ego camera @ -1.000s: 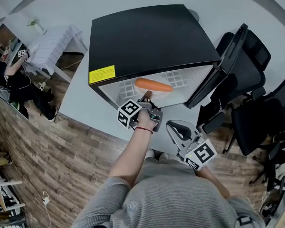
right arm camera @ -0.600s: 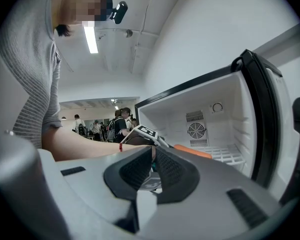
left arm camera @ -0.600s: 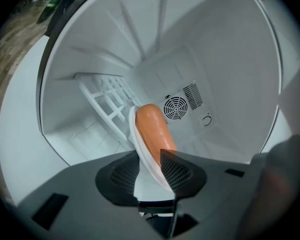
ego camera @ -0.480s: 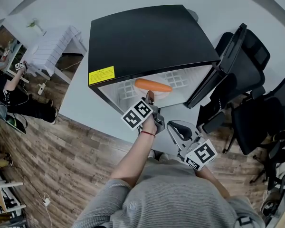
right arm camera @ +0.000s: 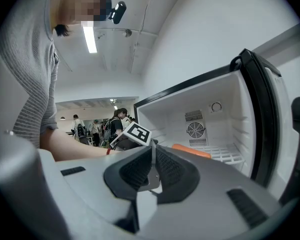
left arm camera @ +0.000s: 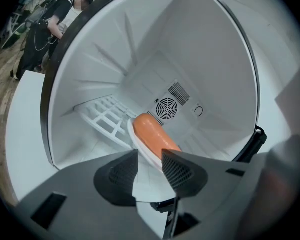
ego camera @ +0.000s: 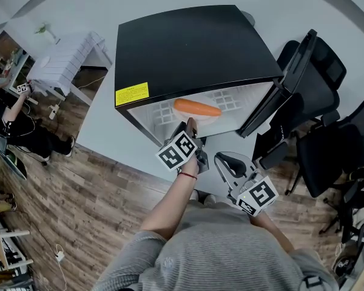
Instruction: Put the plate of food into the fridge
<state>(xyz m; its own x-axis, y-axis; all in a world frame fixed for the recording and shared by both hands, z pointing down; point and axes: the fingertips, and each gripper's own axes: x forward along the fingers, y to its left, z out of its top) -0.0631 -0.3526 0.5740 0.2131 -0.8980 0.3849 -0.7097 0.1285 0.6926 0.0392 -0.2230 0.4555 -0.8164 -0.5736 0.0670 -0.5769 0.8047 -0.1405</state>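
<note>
The white plate (left arm camera: 140, 151) with a long orange piece of food (left arm camera: 152, 136) rests on the wire shelf (left arm camera: 107, 116) inside the open black fridge (ego camera: 188, 47). My left gripper (ego camera: 190, 127) is at the fridge's mouth; its jaws are opening. In the left gripper view the plate's near rim shows in the gap of the left gripper (left arm camera: 150, 156), and the pads do not press on it. The right gripper (ego camera: 230, 165) hangs lower, outside the fridge, shut and empty. From the right gripper view, past that gripper (right arm camera: 153, 159), the food (right arm camera: 190, 150) shows on the shelf.
The fridge door (ego camera: 282, 86) stands swung open to the right. Black office chairs (ego camera: 333, 150) crowd just beyond it. The fridge sits on a pale grey table (ego camera: 103, 132) above a wooden floor. People stand at the far left of the room.
The left gripper's jaws have spread apart and let go of the plate, which stays on the shelf. Its marker cube has turned and shifted right. The right gripper has hardly moved.
</note>
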